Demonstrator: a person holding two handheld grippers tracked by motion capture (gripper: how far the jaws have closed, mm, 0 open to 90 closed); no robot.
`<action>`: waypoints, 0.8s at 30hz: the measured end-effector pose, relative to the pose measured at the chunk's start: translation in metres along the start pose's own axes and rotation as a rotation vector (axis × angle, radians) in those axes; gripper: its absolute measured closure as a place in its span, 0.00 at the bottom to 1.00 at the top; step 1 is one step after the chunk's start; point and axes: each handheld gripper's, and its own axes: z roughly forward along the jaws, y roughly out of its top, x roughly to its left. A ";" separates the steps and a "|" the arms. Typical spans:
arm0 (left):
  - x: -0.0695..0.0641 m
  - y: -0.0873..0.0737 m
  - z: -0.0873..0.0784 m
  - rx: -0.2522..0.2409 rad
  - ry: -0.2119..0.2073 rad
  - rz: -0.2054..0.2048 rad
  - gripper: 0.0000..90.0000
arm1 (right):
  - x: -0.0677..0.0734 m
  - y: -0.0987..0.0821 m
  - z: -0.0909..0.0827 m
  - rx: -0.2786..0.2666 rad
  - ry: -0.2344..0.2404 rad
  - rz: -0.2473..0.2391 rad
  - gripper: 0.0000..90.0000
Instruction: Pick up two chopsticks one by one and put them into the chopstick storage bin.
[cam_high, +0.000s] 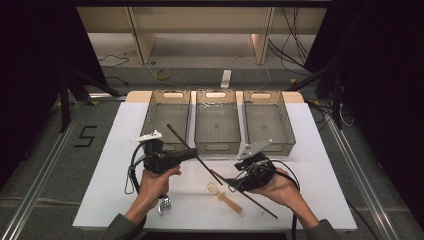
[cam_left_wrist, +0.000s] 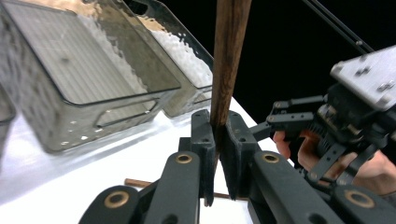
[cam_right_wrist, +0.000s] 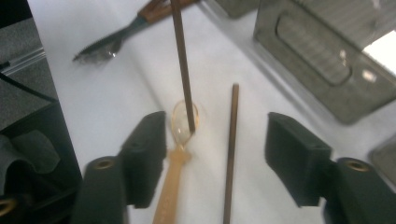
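**Inspector:** High view first. What is the left gripper (cam_high: 192, 154) doing?

**Onlooker:** Its jaws are pinched on a dark brown wooden chopstick (cam_high: 181, 138), held aloft and slanting from about ten o'clock down to four. The upper end hangs over the near rim of the left smoked-plastic mesh-walled tray (cam_high: 171, 116); I judge it is being carried there. A second brown wooden chopstick (cam_high: 252, 199) lies flat on the white table sheet (cam_high: 320, 165), at six o'clock from the right gripper (cam_high: 234, 184). A translucent amber plastic spoon (cam_high: 224, 196) lies just beside it, and a metal fork (cam_high: 165, 204) sits at six o'clock from the left hand.

**Inspector:** Left gripper view?

**Onlooker:** The pads are pressed against the stick, which rises straight to twelve o'clock. The grip sits low on the shaft, probably to leave the long end free to go into a tray. The other gripper with its hand stands at three o'clock.

**Inspector:** Right gripper view?

**Onlooker:** The jaws stand spread, nothing between the pads. The lying chopstick (cam_right_wrist: 230, 154) runs up between them from six o'clock, untouched; the spoon (cam_right_wrist: 180, 149) lies nearer the left jaw. The held stick (cam_right_wrist: 182, 65) crosses above the spoon bowl. The wide stance suits straddling the lying stick for a pick-up.
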 end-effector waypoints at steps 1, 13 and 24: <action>0.001 0.002 -0.002 0.000 0.008 -0.001 0.93 | -0.001 -0.002 0.001 0.016 0.005 0.006 0.38; 0.010 0.031 -0.027 0.007 0.070 0.001 0.93 | -0.009 -0.026 0.002 0.065 -0.001 0.074 0.32; 0.027 0.078 -0.051 0.004 0.112 -0.046 0.93 | -0.015 -0.044 0.000 0.090 -0.014 0.100 0.29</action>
